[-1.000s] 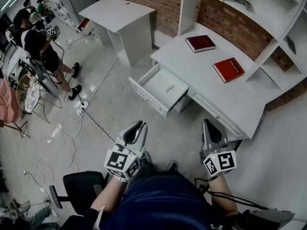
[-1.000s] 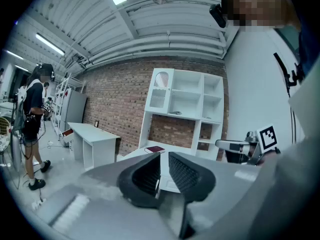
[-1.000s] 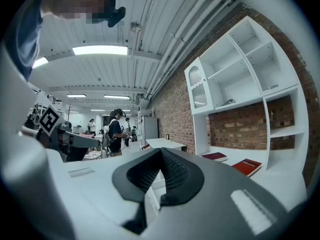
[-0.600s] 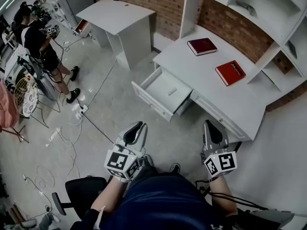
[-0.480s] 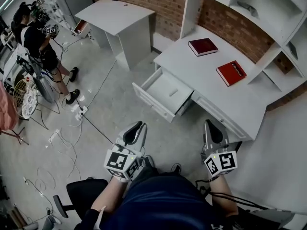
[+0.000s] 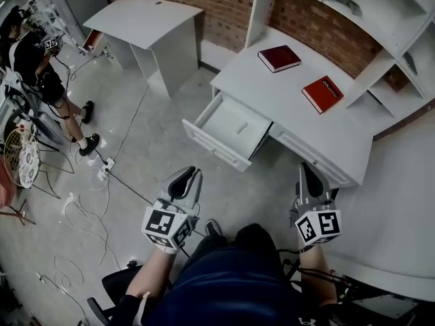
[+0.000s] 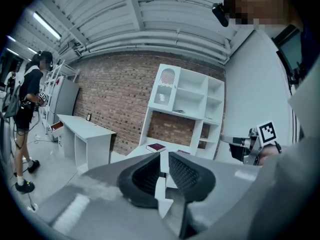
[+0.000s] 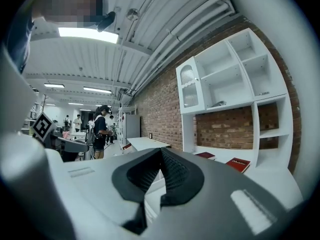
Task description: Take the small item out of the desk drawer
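The white desk's drawer (image 6: 228, 133) stands pulled out, and a small pale item (image 6: 240, 127) lies on its floor. Both grippers hang low in front of the seated person, well short of the drawer. In the head view my left gripper (image 6: 191, 174) points at the floor below the drawer front, its jaws shut with nothing between them. My right gripper (image 6: 308, 168) is near the desk's front edge, also shut and empty. In the left gripper view the left gripper (image 7: 164, 160) frames the desk far off. The right gripper view shows the right gripper (image 8: 160, 152) closed at the tips.
Two red books (image 6: 279, 58) (image 6: 323, 94) lie on the desk top (image 6: 319, 131) under white shelves (image 6: 380, 19). A second white desk (image 6: 146, 15) stands at the back left. A person (image 6: 34, 56) stands at far left. Cables (image 6: 88, 202) cross the floor.
The head view has shifted, so the desk and drawer sit slightly lower and left. Both grippers stay shut and low; the right one has drifted a little right.
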`<move>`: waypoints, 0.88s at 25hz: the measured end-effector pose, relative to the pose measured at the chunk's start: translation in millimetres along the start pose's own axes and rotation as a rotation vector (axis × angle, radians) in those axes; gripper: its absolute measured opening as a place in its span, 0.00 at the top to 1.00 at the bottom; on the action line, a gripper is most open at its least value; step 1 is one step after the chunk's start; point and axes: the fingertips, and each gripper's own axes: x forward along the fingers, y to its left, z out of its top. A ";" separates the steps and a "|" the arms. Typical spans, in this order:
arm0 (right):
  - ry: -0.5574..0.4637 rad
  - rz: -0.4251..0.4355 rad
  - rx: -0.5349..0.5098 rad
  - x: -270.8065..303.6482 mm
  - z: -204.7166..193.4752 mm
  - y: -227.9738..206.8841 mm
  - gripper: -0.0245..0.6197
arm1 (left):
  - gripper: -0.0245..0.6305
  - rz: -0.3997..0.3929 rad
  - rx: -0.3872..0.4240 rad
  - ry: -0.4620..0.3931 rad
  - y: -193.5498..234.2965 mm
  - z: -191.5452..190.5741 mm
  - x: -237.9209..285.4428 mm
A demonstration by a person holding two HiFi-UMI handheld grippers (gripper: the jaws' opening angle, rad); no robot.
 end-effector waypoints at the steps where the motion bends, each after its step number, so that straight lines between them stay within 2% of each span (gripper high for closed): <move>1: 0.009 -0.014 0.003 2.1 -0.8 -1.4 0.96 | 0.87 -0.012 -0.003 0.017 3.6 -2.2 4.6; 6: 0.061 -0.043 0.008 24.1 -3.9 -6.3 0.96 | 0.87 -0.042 -0.043 0.078 20.7 -11.0 32.3; 11: 0.081 -0.035 0.035 36.8 -26.7 -9.0 0.96 | 0.87 -0.057 -0.035 0.104 24.6 -27.8 47.3; 22: 0.096 0.079 0.106 145.6 -38.0 -28.9 0.96 | 0.87 -0.001 -0.005 0.158 62.0 -12.1 115.7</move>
